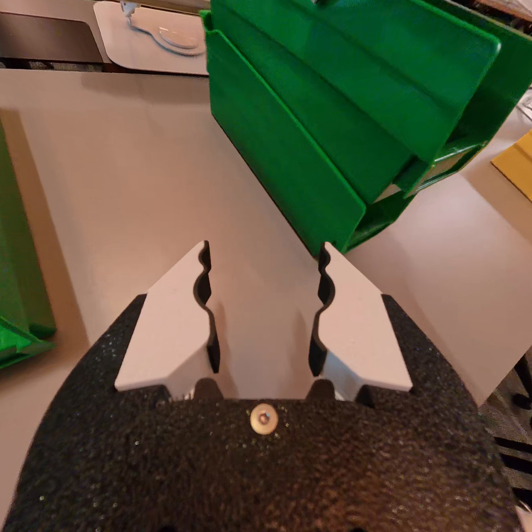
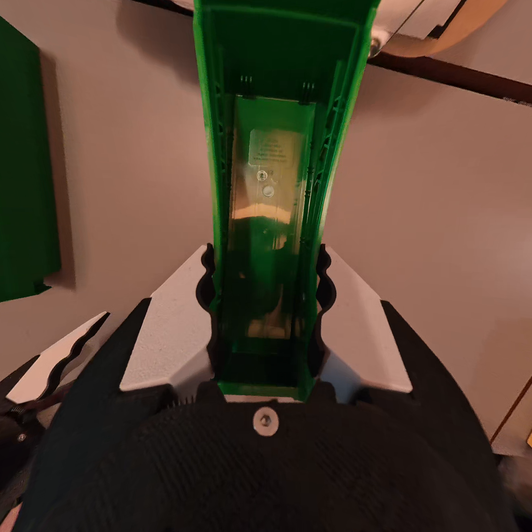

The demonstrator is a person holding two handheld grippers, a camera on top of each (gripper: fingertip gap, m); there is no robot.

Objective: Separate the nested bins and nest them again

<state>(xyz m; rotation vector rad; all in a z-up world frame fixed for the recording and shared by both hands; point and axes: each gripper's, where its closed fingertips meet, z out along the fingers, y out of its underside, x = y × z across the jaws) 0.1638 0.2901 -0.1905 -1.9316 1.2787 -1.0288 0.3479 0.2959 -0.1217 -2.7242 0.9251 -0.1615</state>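
Green plastic nested bins (image 1: 331, 121) sit tilted above the beige counter (image 1: 129, 172), the right gripper (image 2: 266, 311) pinching one's narrow end. The left gripper (image 1: 264, 305) hangs spread, empty, beside them. Separation seems underway; next, the left should grip the outer bin.

Pale table (image 1: 144, 172), yellow box (image 1: 515, 169)
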